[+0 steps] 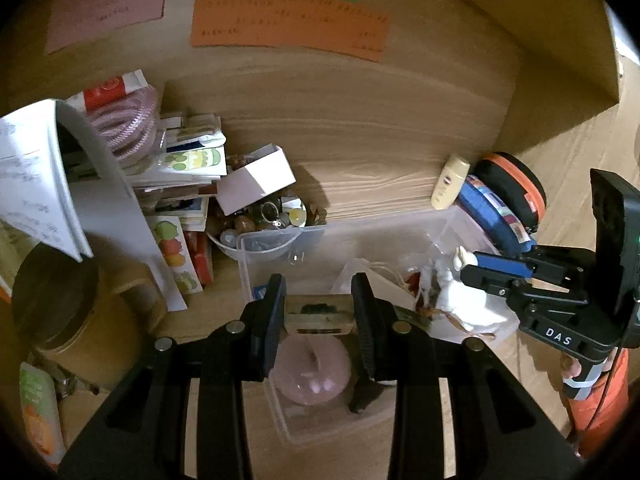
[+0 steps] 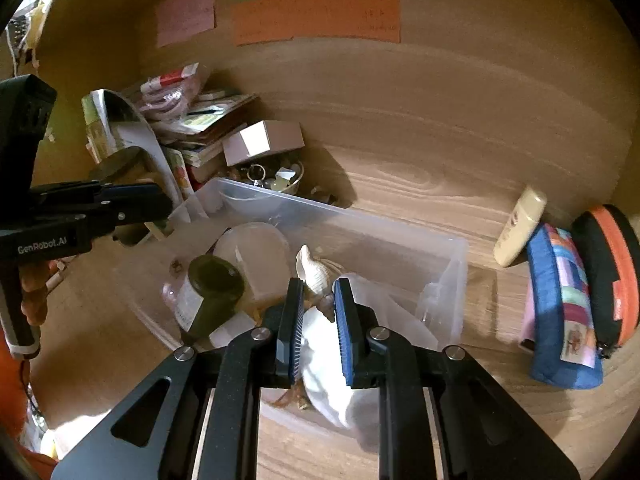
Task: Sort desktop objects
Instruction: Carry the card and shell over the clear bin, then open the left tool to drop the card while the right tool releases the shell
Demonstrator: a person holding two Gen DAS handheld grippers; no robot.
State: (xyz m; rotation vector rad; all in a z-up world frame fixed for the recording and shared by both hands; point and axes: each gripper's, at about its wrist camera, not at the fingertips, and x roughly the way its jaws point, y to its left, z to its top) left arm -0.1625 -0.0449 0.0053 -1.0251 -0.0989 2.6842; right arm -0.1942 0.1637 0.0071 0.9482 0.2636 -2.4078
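Over the clear plastic bin (image 1: pixel 400 236) on the wooden desk, the left gripper (image 1: pixel 319 312) is clamped narrowly on a small wooden block (image 1: pixel 319 312), while the right gripper (image 2: pixel 318 300), closed tight, pinches a white figurine (image 2: pixel 320 344) above the bin's right part.

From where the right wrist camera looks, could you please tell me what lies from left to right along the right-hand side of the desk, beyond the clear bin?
Clear bin → cream tube → blue patchwork pouch → orange-and-black zip case.
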